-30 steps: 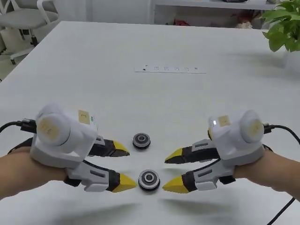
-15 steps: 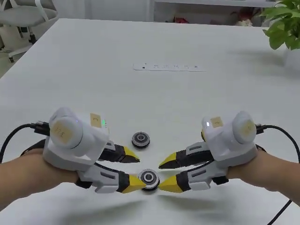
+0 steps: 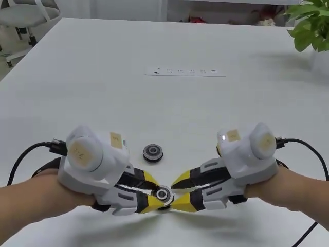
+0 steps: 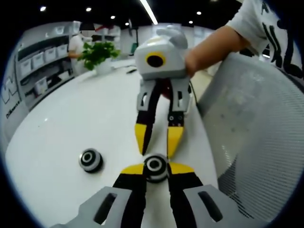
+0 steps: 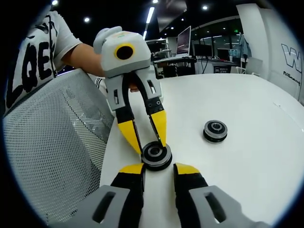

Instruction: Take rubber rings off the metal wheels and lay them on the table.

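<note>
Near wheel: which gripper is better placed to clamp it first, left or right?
Left, probably. The left gripper has its jaws close on both sides of the near wheel; the right gripper has its tips just short of it.

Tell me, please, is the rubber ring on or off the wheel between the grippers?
On: in both gripper views a black rubber ring wraps the metal wheel.

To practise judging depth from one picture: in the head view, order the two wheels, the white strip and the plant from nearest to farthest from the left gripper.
From the left gripper:
1. Near wheel, between its jaws.
2. Second wheel, just beyond, slightly left.
3. White strip, much farther out, centre.
4. Plant, far right corner.
</note>
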Motion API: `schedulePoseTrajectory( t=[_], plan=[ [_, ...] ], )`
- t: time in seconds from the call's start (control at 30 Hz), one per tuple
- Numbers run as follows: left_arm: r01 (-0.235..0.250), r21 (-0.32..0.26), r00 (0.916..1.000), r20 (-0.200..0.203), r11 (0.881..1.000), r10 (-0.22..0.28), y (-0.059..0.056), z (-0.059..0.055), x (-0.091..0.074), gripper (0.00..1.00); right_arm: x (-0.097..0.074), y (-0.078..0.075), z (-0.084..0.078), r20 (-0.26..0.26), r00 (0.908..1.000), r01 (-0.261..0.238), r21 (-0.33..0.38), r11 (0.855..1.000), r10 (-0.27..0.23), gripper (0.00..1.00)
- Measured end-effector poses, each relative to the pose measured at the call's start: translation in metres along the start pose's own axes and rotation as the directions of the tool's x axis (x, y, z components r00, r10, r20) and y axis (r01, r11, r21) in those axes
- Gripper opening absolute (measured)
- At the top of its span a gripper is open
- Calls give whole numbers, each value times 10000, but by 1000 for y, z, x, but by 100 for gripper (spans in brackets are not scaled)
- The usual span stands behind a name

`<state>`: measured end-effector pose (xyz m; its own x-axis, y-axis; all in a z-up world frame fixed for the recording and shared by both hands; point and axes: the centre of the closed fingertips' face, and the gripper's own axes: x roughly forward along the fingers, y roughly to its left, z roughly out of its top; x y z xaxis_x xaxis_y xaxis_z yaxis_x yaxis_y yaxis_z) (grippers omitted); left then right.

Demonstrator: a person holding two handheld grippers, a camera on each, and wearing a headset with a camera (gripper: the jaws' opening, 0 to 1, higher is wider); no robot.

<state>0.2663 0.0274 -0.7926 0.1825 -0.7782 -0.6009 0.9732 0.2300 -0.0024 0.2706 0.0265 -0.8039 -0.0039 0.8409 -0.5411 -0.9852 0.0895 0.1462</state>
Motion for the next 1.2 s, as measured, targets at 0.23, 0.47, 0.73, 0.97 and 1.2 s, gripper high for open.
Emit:
schedulePoseTrajectory(
  t=[0.23, 0.47, 0.73, 0.97, 1.2],
  plan=[
    [-169, 485, 9999, -1, 9987, 169, 0, 0, 1, 16, 0, 1, -2, -2, 10000, -36, 149, 9999, 36, 17],
    [-410, 325, 9990, 165, 9986, 405, 2, 1, 1, 14, 2, 3, -3, -18, 10000, -96, 322, 9994, 97, 14],
    [-476, 400, 9987, 208, 9981, 468, 2, 1, -1, 14, -1, 4, -5, 22, 9999, -113, 786, 9968, 112, 4],
    [-492, 511, 9985, 271, 9975, 479, 2, 1, -1, 14, -1, 3, -6, 106, 9999, -77, 1727, 9849, 60, 1],
    [-509, 486, 9984, 254, 9975, 497, 3, 1, -1, 13, -4, 0, -6, 204, 9998, -50, 2476, 9689, -1, 0]
  ],
)
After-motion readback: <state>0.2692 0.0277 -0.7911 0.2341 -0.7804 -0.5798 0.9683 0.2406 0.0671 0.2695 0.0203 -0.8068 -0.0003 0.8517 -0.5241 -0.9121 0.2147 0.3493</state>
